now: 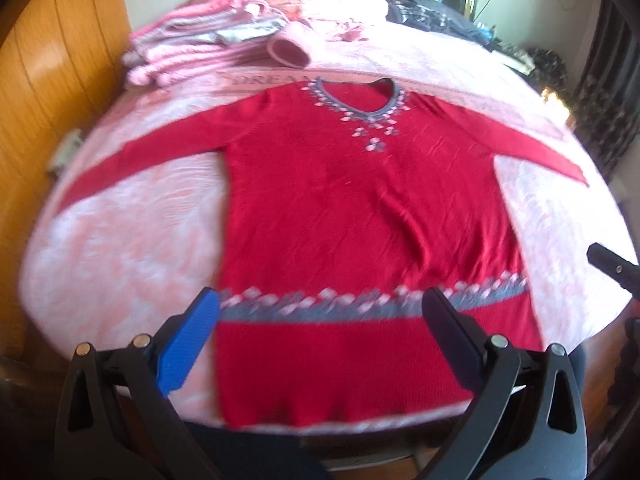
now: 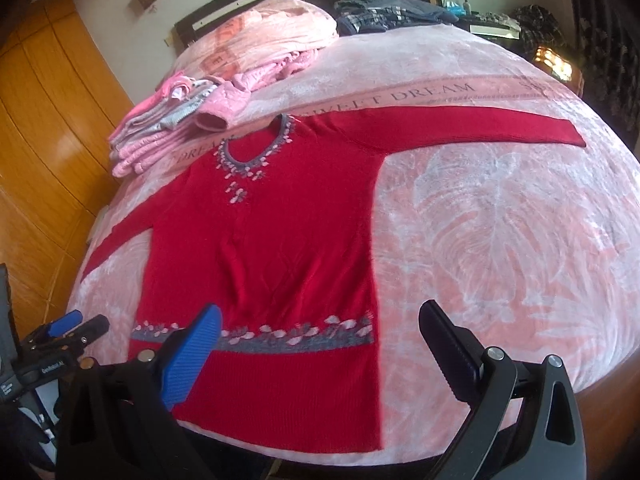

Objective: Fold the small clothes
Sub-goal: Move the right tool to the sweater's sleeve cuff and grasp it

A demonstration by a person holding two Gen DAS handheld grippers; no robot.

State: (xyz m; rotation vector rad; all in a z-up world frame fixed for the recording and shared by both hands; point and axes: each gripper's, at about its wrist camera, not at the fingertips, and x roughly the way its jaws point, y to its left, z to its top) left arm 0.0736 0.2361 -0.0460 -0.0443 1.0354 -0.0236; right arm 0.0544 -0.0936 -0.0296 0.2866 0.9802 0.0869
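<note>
Red sweater (image 1: pixel 352 208) is seen spread flat, front side up, on the pink bed cover (image 2: pixel 500 220), with its hem at the near edge of the bed. Both sleeves are stretched out sideways from the body: the left sleeve (image 1: pixel 132 164) is angled toward the wooden wardrobe (image 2: pixel 44 128), and the right sleeve (image 2: pixel 460 124) is laid across the printed lettering band of the bed cover. A grey neckline with pale petal shapes (image 1: pixel 352 100) is shown at the far end of the sweater, and a grey patterned band (image 1: pixel 360 304) is carried across the body just above the hem.

Beyond the sweater's collar, toward the wardrobe side, a stack of folded pink and grey clothes (image 2: pixel 168 124) is placed on the bed cover, close to the left shoulder of the sweater. Farther beyond the sweater, at the headboard end, a bunched pink blanket (image 2: pixel 280 28) and a heap of dark clothes (image 2: pixel 384 12) are seen.

The left claw (image 1: pixel 320 308) is held wide open above the hem region of the sweater, nothing being gripped between its blue pad and black finger. The right claw (image 2: pixel 320 332) is likewise held wide open and empty, near the sweater's lower right corner. No contact between either claw and the sweater can be made out.
</note>
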